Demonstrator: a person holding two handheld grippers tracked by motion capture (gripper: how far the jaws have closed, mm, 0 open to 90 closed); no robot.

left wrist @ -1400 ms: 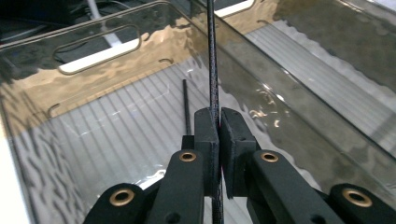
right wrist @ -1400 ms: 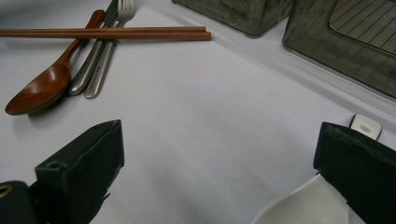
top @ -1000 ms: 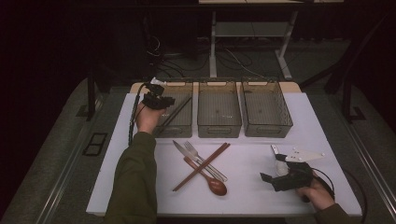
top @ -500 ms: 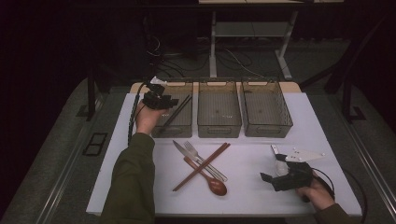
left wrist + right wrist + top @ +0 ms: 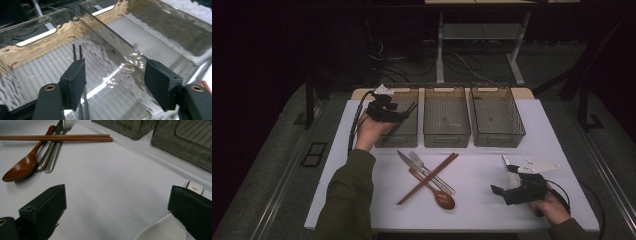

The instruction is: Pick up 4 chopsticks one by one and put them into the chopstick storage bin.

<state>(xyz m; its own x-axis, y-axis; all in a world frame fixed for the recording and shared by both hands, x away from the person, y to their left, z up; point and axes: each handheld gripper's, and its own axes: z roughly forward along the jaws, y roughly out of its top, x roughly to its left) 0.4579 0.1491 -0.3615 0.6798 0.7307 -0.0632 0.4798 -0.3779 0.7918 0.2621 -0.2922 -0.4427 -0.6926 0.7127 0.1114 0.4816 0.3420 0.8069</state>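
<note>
Our left claw (image 5: 404, 114), its jaws just opened, hovers over the leftmost smoky clear plastic bin (image 5: 404, 132) where thin black chopsticks (image 5: 77, 52) lean loose, while our right claw (image 5: 502, 175) rests open on the white worktop (image 5: 482, 180).

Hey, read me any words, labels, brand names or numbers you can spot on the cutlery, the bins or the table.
Nothing can be read.
Steel knife handle: a small engraved mark in the right gripper view, too small and blurred to read.
Three smoky clear plastic bins: no lettering visible.
White tabletop: no lettering visible.
</note>
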